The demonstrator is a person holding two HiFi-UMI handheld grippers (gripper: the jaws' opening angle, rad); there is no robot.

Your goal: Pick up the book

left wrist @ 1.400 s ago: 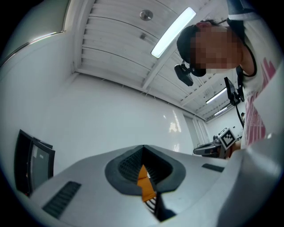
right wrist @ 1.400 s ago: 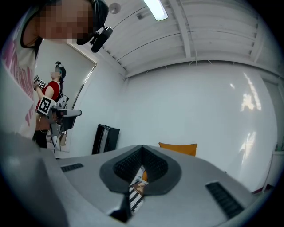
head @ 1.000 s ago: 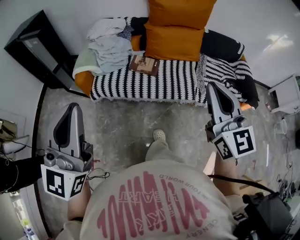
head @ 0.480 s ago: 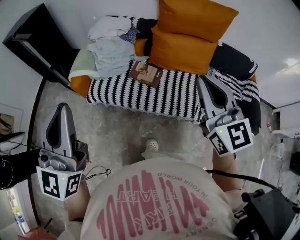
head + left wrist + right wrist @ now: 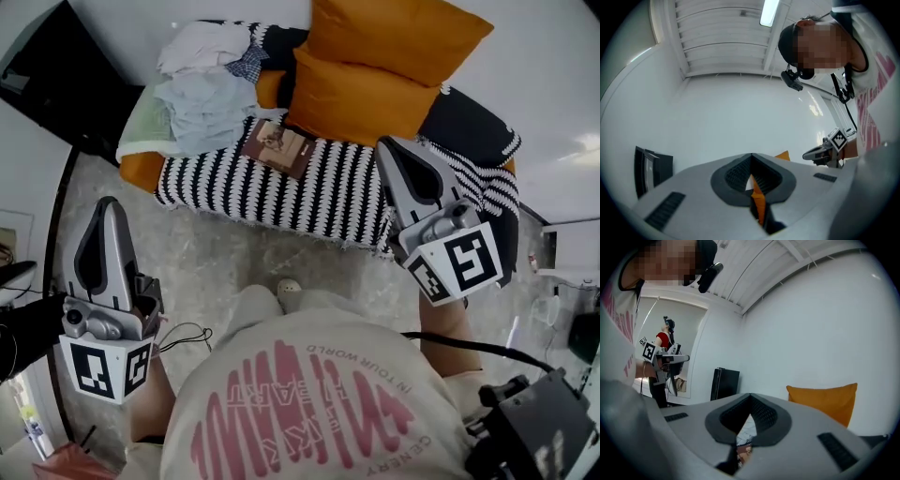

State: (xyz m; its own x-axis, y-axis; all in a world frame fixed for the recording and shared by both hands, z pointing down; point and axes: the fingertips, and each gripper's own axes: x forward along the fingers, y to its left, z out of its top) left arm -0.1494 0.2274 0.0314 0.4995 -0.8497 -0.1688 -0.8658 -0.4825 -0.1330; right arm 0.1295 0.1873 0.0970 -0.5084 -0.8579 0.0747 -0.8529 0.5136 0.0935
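Observation:
A brown book (image 5: 277, 147) lies flat on the black-and-white striped blanket (image 5: 281, 192) of a low sofa, just below the orange cushions. My right gripper (image 5: 386, 142) is shut and empty, held level over the blanket's right part, well to the right of the book. In the right gripper view its jaws (image 5: 750, 395) meet at the tip, with a sliver of the book (image 5: 743, 452) showing through the gap behind them. My left gripper (image 5: 106, 202) hangs over the stone floor, short of the sofa's left end. Its jaws (image 5: 751, 157) are also closed with nothing between them.
Two orange cushions (image 5: 375, 66) and a heap of clothes (image 5: 202, 89) lie behind the book. A black cabinet (image 5: 42, 80) stands left of the sofa. A cable (image 5: 183, 337) lies on the floor by my white shoe (image 5: 289, 289). Another person (image 5: 663, 341) stands far off.
I have stepped toward the sofa. Both grippers moved forward with me; the right one now reaches over the striped blanket, the left stays over the floor. Both jaws stayed shut.

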